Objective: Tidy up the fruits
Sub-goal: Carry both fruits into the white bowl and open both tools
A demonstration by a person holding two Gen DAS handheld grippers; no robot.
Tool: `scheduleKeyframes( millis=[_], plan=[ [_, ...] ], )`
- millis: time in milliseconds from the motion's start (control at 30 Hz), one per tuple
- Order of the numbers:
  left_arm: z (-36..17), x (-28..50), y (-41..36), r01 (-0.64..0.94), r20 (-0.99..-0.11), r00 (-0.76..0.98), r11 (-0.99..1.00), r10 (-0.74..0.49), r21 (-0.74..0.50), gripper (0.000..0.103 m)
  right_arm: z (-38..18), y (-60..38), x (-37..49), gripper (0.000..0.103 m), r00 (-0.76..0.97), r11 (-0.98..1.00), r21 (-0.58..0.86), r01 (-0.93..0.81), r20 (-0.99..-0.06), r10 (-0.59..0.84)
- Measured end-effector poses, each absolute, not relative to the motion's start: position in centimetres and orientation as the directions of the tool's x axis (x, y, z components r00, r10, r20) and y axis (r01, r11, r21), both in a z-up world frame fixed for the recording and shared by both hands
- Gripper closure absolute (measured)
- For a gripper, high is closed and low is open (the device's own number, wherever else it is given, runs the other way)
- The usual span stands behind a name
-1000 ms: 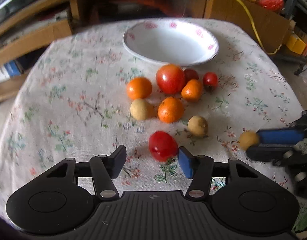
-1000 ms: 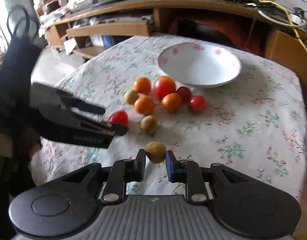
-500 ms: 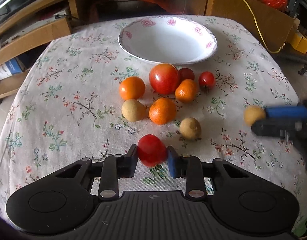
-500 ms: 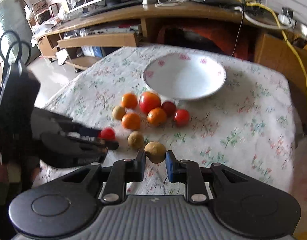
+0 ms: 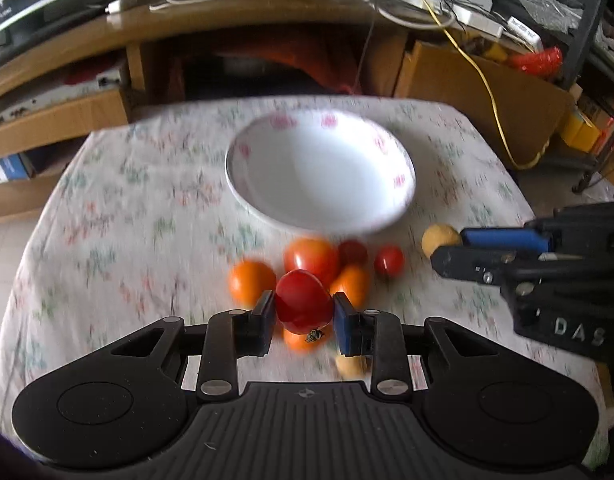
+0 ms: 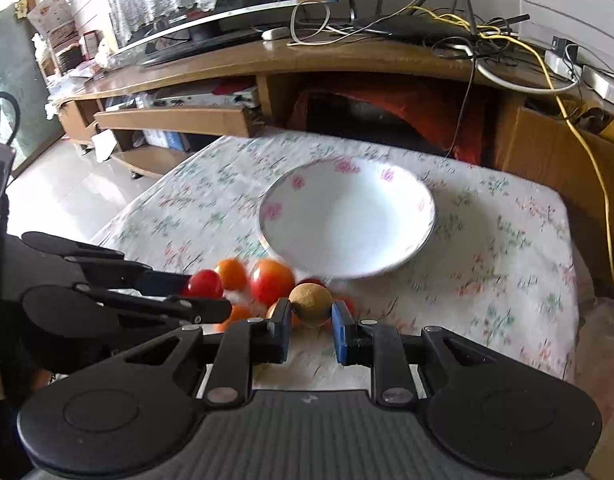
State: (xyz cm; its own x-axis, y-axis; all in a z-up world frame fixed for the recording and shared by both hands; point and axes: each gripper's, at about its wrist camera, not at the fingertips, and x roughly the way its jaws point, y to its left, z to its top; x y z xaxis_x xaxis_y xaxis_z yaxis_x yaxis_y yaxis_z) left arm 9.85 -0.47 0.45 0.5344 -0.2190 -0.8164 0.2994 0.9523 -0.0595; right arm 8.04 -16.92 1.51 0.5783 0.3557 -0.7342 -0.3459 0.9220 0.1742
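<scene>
Left wrist view: my left gripper (image 5: 303, 314) squeezes a shiny red tomato (image 5: 303, 300), now lifted off the flowery cloth (image 5: 119, 216). The fruit pile (image 5: 319, 256) sits past it at 12 o'clock, between me and the white bowl (image 5: 321, 172).

Right wrist view: my right gripper (image 6: 310, 322) squeezes a round tan fruit (image 6: 311, 302), higher than before. The bowl (image 6: 347, 220) is at 12 o'clock.

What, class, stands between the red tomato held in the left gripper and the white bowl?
Nothing visible blocks it. The red tomato is lifted above the fruit cluster that lies before the white bowl, which holds nothing.
</scene>
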Motion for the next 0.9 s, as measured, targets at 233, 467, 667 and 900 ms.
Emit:
scheduleKeyframes(
  millis=[233, 467, 667, 900],
  plan=[
    [0.7, 13.8, -1.9, 0.3, -0.809, 0.547, 0.952, -0.216, -0.052, 0.065, 1.2, -16.8, 12.4, 0.079, 0.593, 0.931, 0.153, -0.332, -0.734, 0.332],
    [-0.7, 15.9, -2.5, 0.295, -0.828, 0.525, 0.955, -0.196, -0.038, 0.065, -0.5, -16.8, 15.5, 0.079, 0.572, 0.935, 0.152, -0.319, -0.756, 0.318],
    [-1.5, 17.2, -2.8, 0.289, -0.836, 0.518, 0.957, -0.183, -0.03, 0.065, -1.6, -17.0, 17.1, 0.079, 0.56, 0.937, 0.156, -0.311, -0.766, 0.314],
    [-2.3, 18.0, -3.4, 0.29, -0.845, 0.505, 0.957, -0.174, -0.024, 0.066, -2.9, -17.2, 18.2, 0.079, 0.545, 0.941, 0.159, -0.297, -0.781, 0.304]
  ],
)
